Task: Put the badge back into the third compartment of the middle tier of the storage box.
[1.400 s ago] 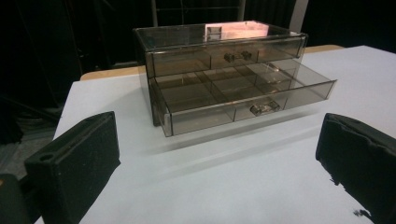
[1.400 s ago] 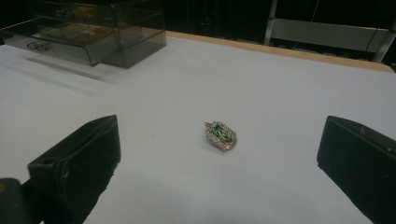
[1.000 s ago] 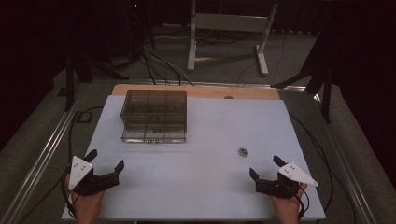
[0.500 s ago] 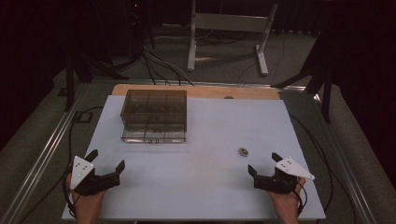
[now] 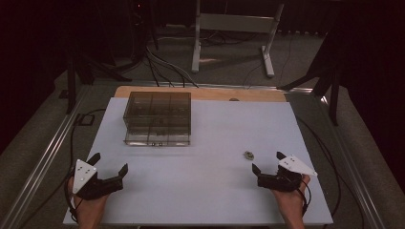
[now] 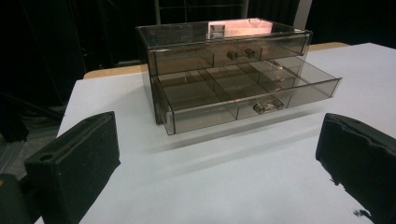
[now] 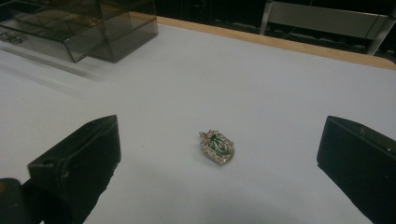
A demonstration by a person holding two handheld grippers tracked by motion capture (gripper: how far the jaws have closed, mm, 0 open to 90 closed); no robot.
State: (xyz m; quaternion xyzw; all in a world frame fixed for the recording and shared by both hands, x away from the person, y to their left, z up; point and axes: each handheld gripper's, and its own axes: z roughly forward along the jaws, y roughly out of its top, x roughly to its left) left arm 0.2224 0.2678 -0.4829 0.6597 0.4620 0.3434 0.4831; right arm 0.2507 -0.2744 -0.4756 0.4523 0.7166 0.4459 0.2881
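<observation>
Right claw (image 5: 266, 163) now nearer than a second ago, spread wide, nothing gripped. Brooch (image 7: 218, 147) just ahead, between the jaws, ready for pickup. Left claw (image 5: 109, 163) spread too, facing open drawer (image 6: 243, 95).

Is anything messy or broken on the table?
Nothing looks broken or spilled. The smoky clear drawer box has its lower drawer pulled out while the upper one is shut, and a small jewelled brooch lies loose on the white table, just ahead of the right gripper.
</observation>
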